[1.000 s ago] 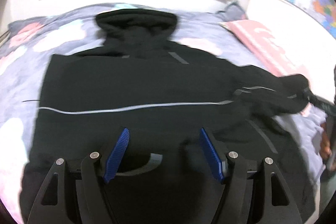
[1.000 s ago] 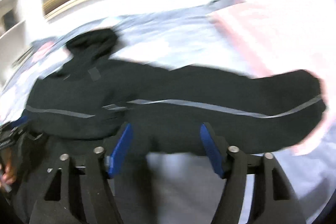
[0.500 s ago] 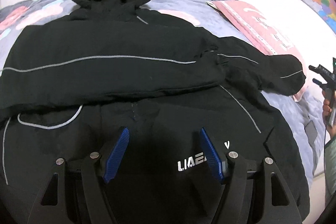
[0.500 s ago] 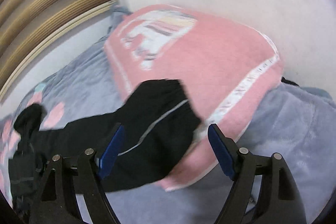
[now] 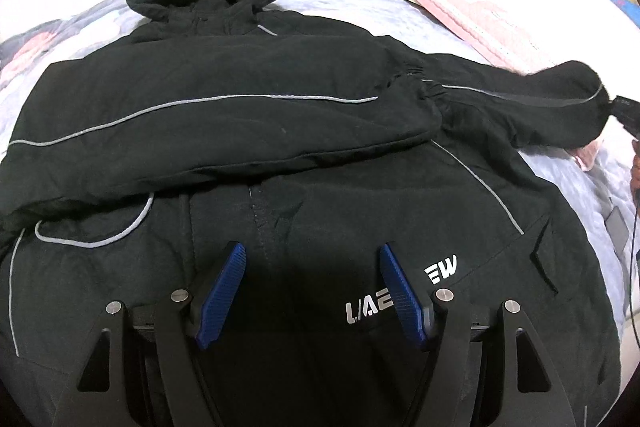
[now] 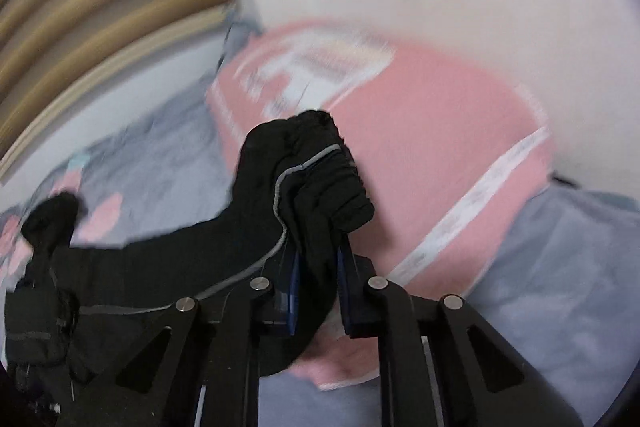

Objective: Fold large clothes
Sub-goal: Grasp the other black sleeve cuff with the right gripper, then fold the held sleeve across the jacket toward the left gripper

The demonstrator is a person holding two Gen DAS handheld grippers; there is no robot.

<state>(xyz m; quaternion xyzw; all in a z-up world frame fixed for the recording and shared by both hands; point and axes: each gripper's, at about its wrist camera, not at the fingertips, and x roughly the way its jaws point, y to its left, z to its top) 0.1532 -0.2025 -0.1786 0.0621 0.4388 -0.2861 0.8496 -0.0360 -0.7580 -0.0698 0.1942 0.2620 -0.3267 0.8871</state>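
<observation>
Right hand-held gripper (image 6: 316, 227), jaws just closing, pinching jacket cuff (image 6: 320, 179) mid-frame over pink pillow (image 6: 440, 131). Left hand-held gripper (image 5: 312, 291) spread above black jacket (image 5: 240, 115), lower frame.

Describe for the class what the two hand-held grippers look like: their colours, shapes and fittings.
Both match. The left gripper has two black angular finger arms with triangular cut-outs, round silver pivot bolts, and ribbed blue pads. The right gripper shows the same black arms, silver bolts and blue pads. A thin dark cable hangs near its hand.

Black jacket (image 5: 280, 115) flat on bed, one sleeve (image 6: 316, 179) pinched.
</observation>
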